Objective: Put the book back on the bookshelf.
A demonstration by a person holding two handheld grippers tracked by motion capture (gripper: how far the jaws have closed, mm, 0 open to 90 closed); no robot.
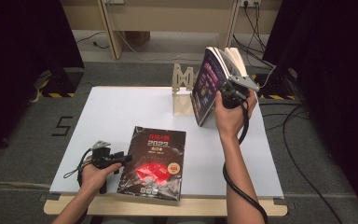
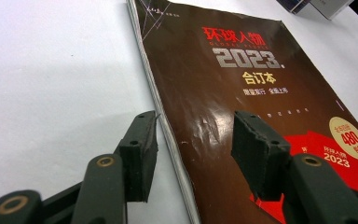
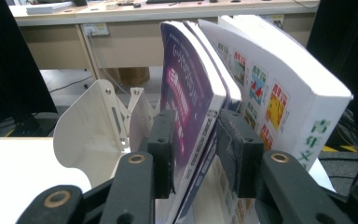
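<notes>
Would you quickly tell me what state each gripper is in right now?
Left gripper: open, jaws astride the edge of the flat dark-brown magazine, not gripping.
Right gripper: around the upright purple-covered book; whether it is gripped cannot be told.

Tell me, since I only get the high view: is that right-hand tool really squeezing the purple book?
Observer: The purple book stands between the jaws of the right gripper, but I cannot tell whether they press it.
Operator: Is anything behind that book?
Observer: Yes, a thick white book with small coloured pictures on its cover leans right beside it.
Operator: And the left tool?
Observer: The left gripper has open jaws astride the edge of the magazine: one over the table, one over the cover.
</notes>
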